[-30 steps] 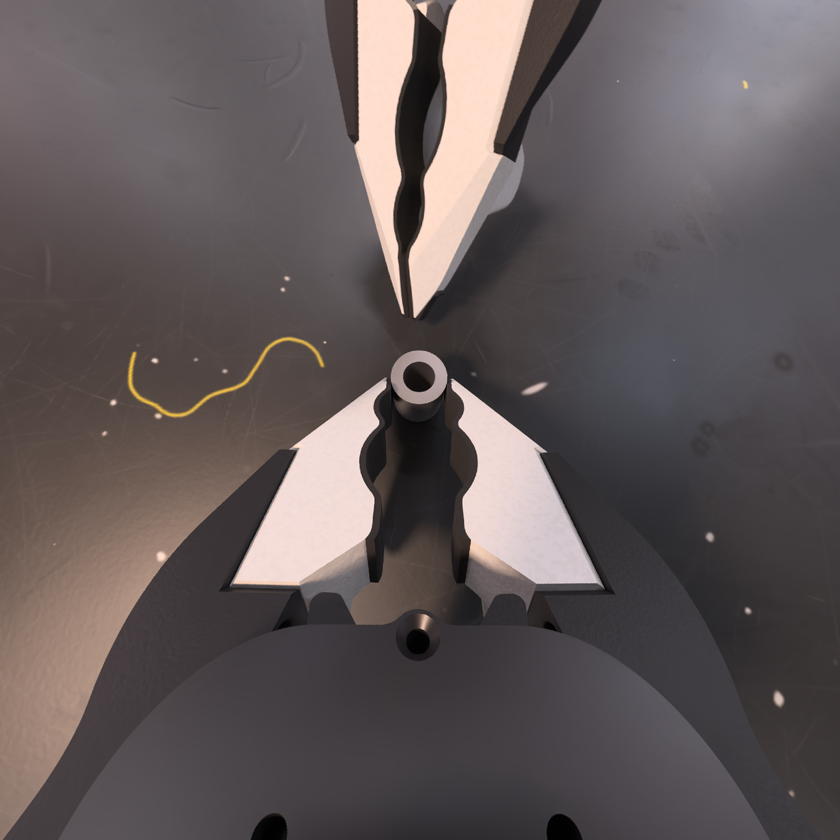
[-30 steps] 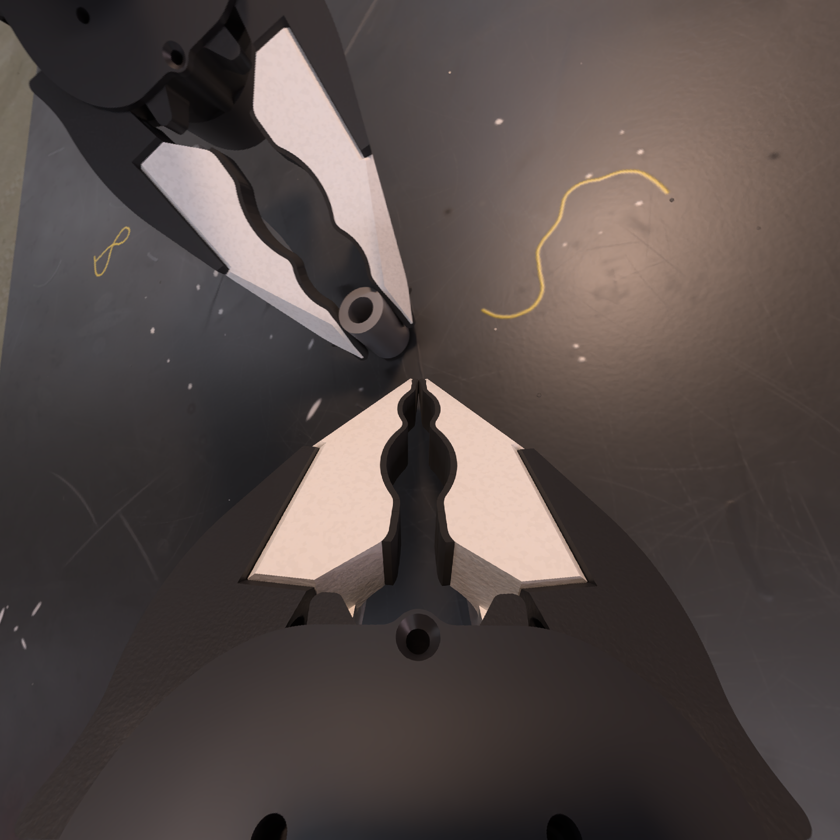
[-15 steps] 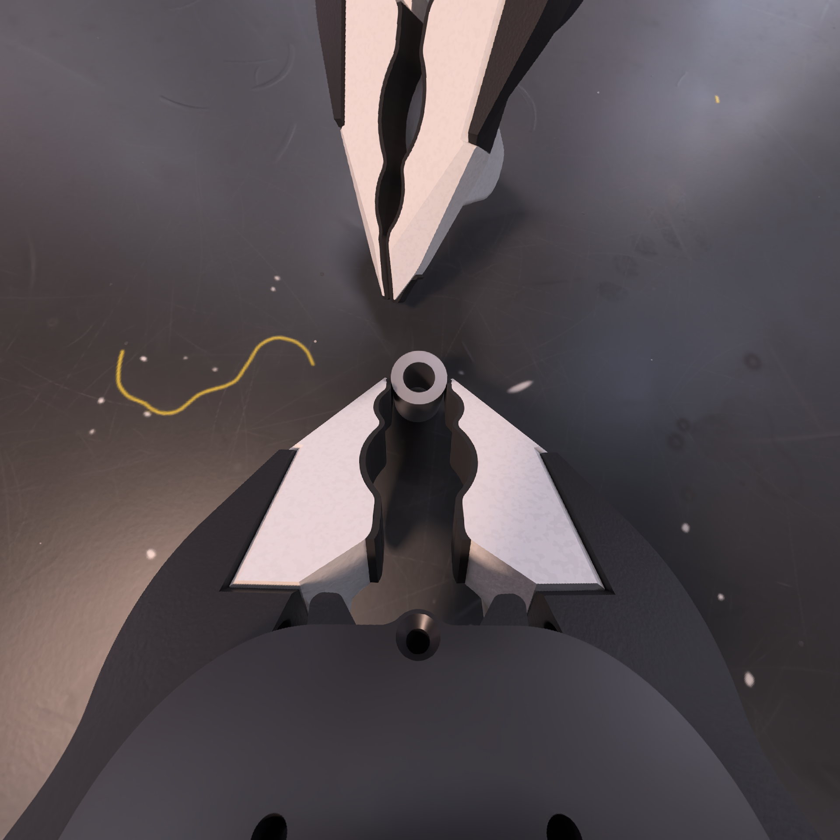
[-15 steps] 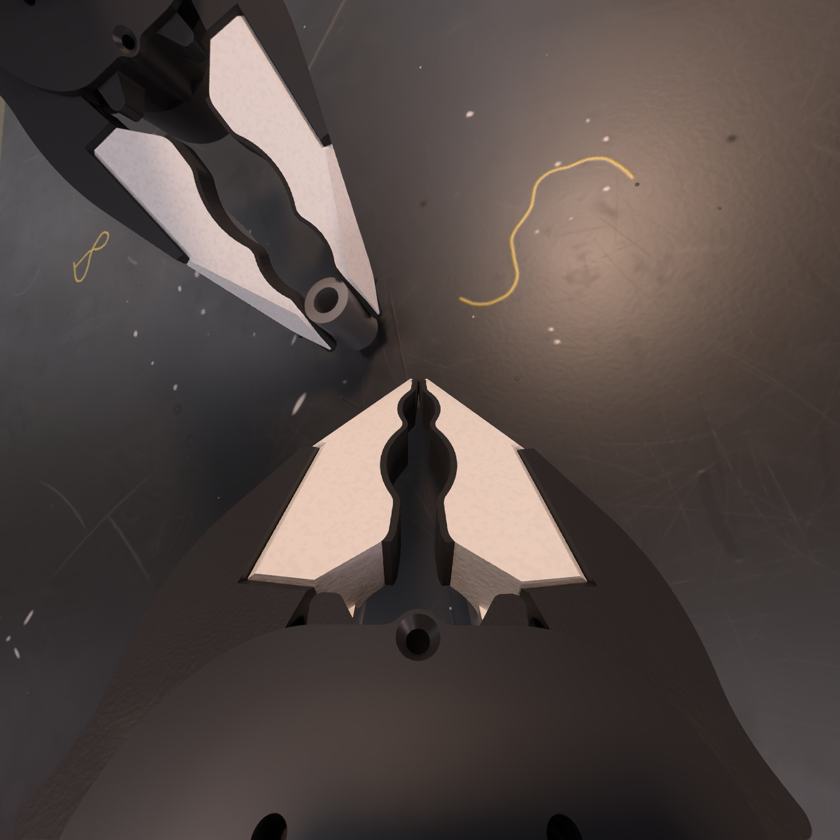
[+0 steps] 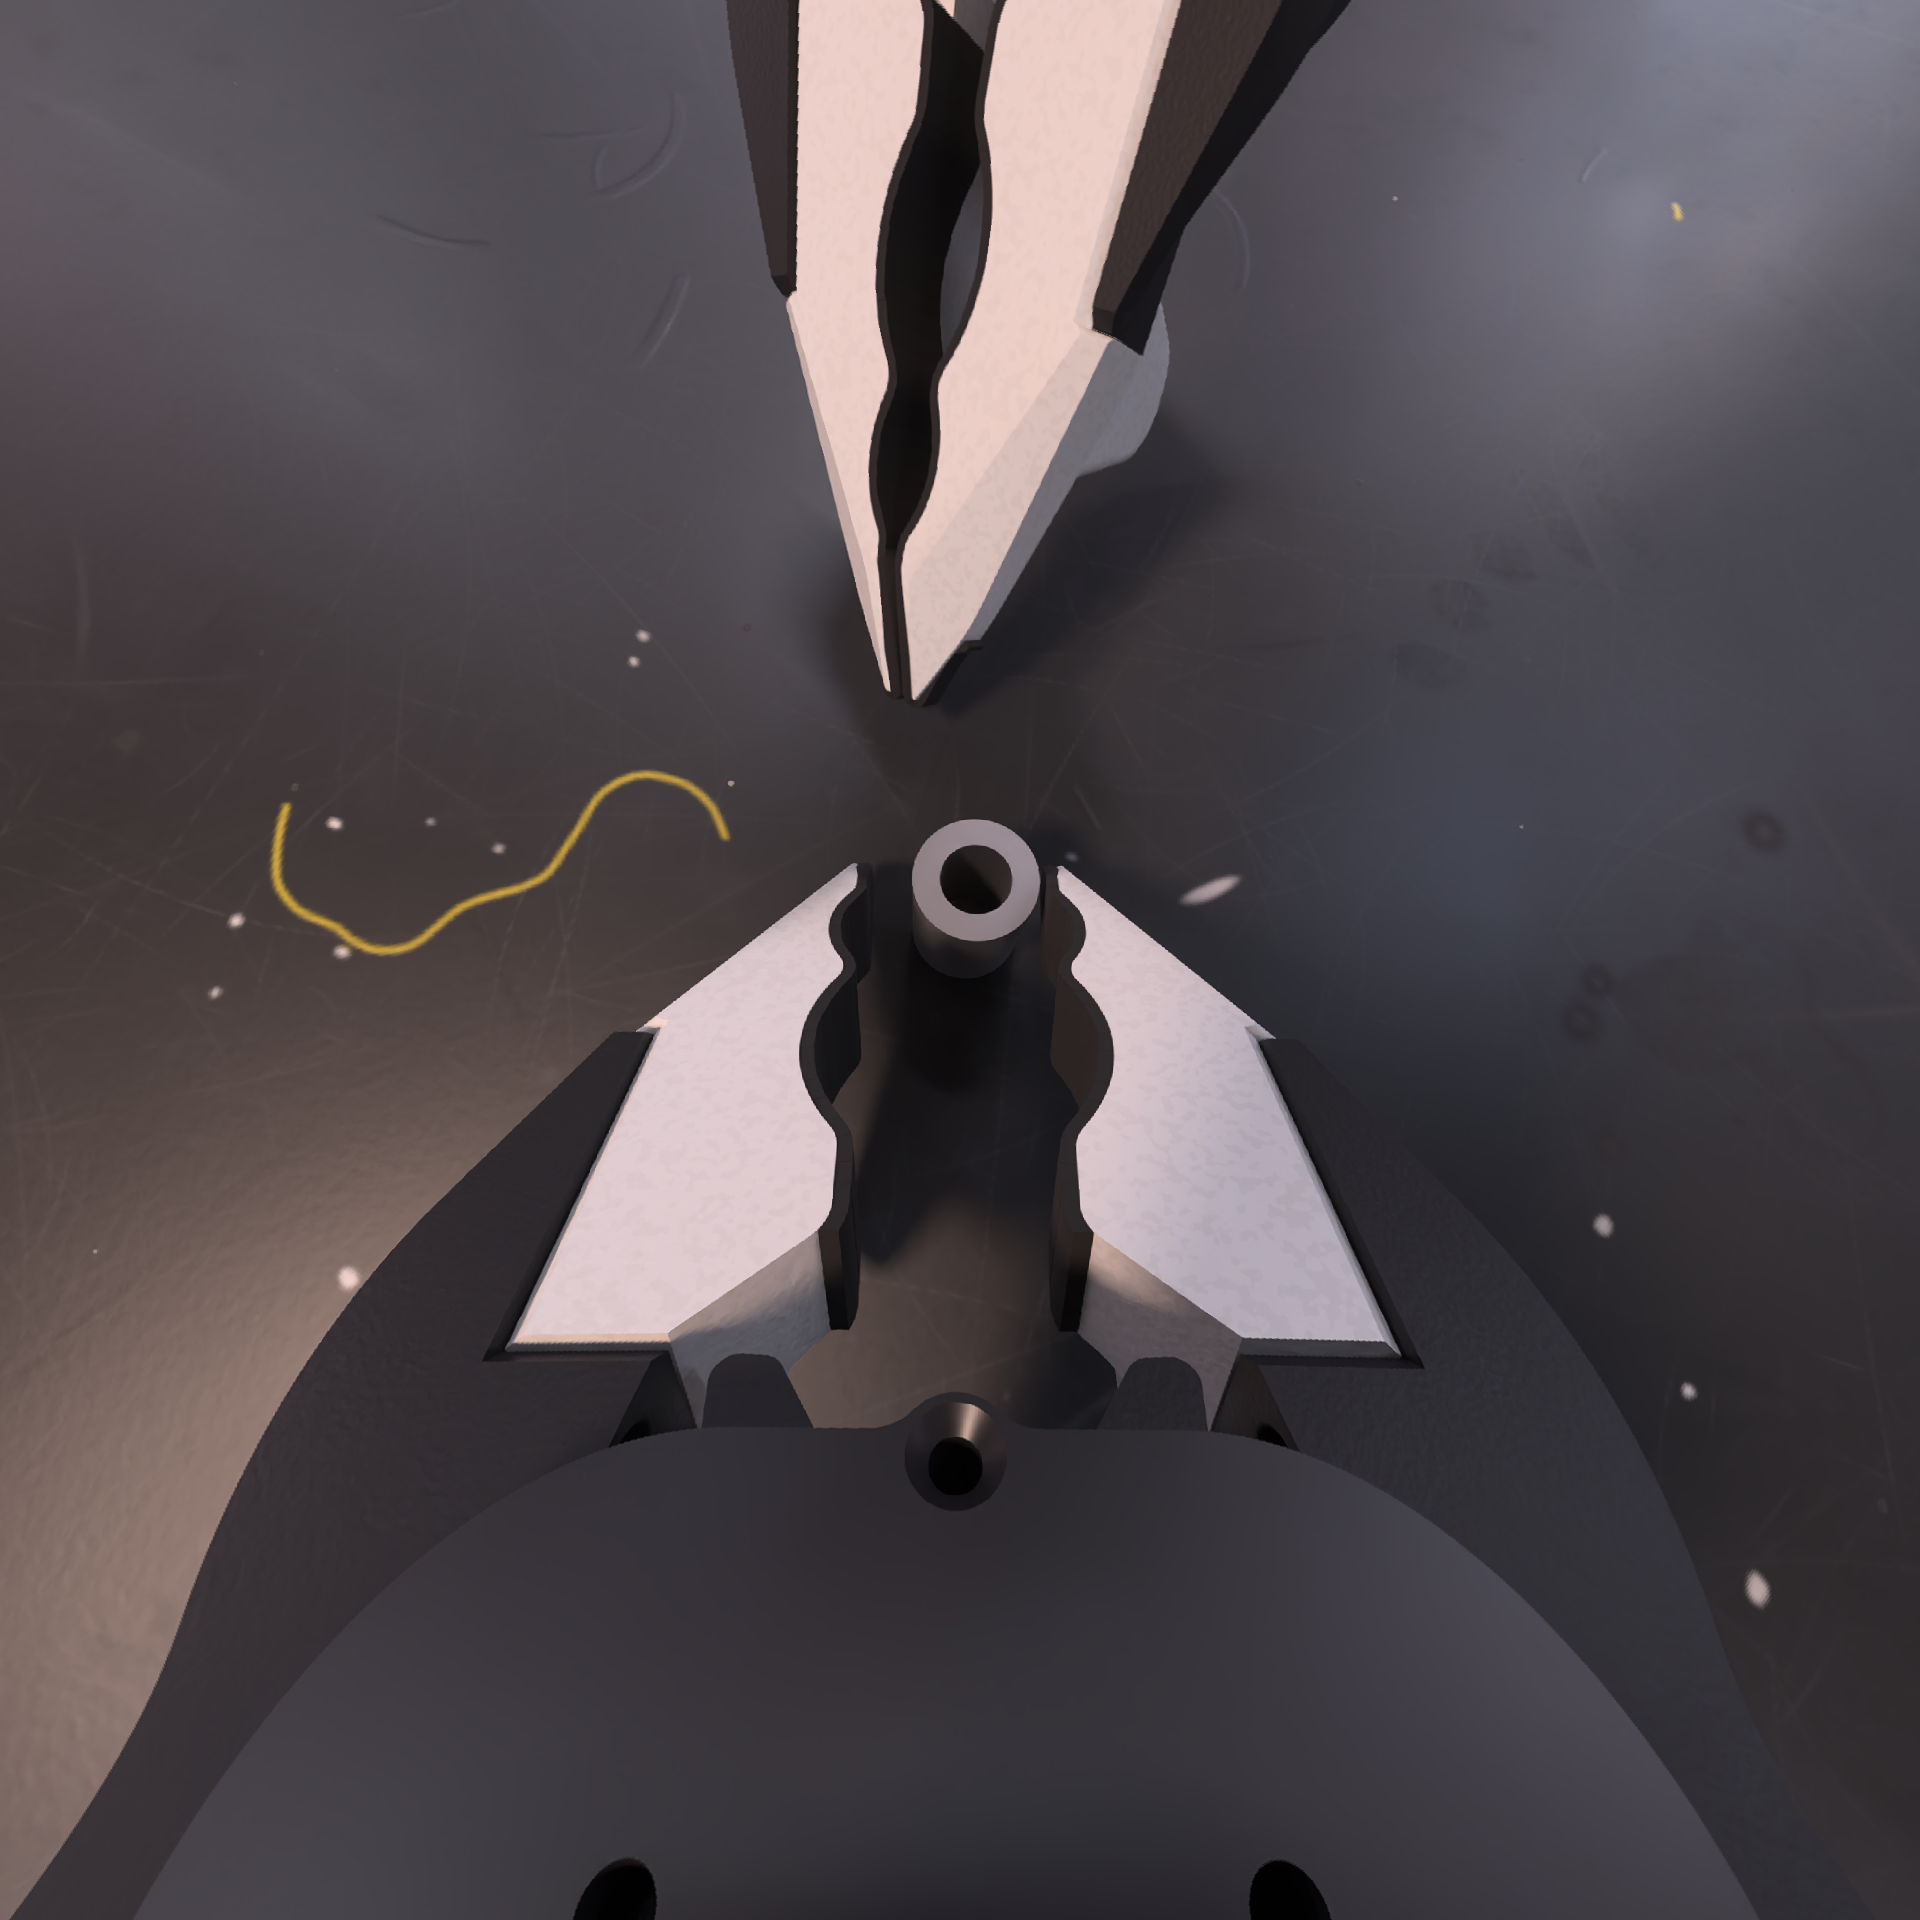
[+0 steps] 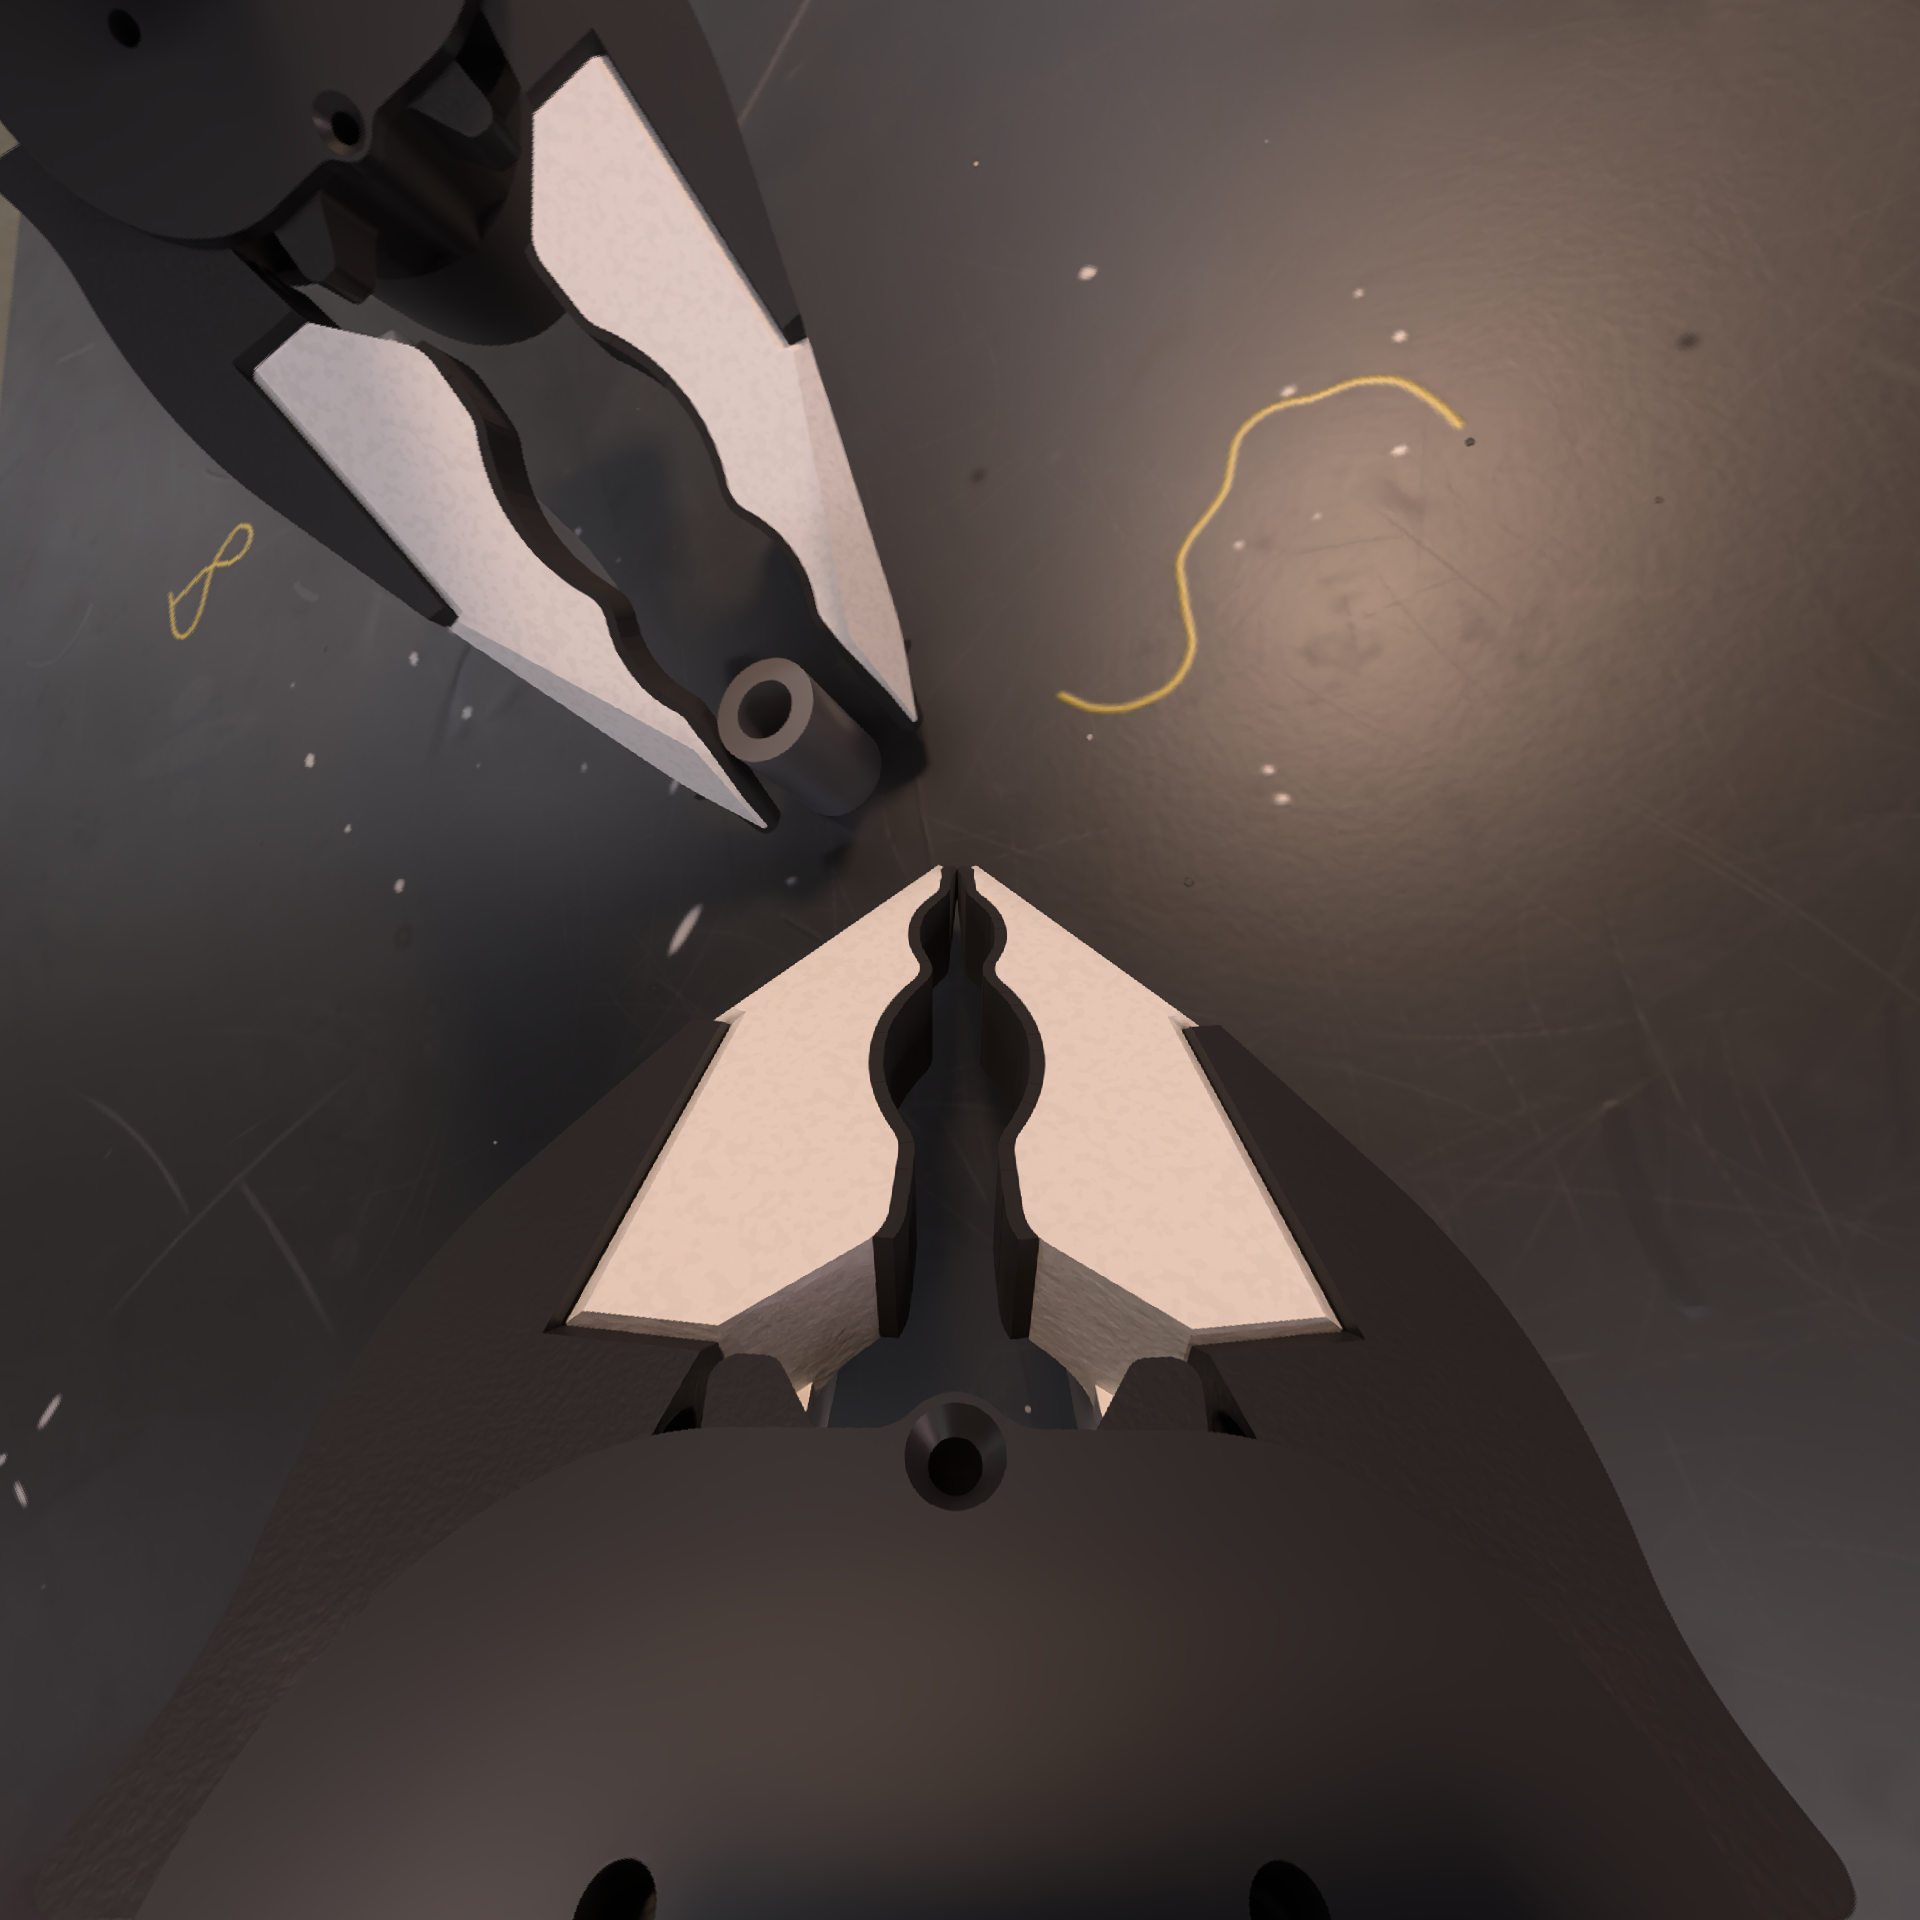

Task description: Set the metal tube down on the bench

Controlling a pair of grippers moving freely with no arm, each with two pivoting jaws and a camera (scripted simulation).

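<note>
The metal tube (image 5: 977, 881) is a short grey hollow cylinder, seen end-on between the fingertips of my left gripper (image 5: 958, 883). The jaws stand slightly apart, with a dark gap on each side of the tube, narrower on the right. In the right wrist view the tube (image 6: 790, 732) stands tilted between the left gripper's fingers (image 6: 831, 774), its lower end at the dark bench (image 6: 1455, 1039). My right gripper (image 6: 956, 871) is shut and empty, just in front of the tube. It also shows in the left wrist view (image 5: 899, 696), pointing down at the bench.
A curled yellow thread (image 5: 488, 883) lies on the scratched dark bench (image 5: 1558, 727) left of the tube; it also shows in the right wrist view (image 6: 1226, 540). A small yellow loop (image 6: 208, 582) lies at the far left. White specks dot the surface.
My left gripper's jaws have parted a little, so gaps now show beside the tube. The tube sits slightly right of centre between them. The right gripper stays shut and has barely moved.
</note>
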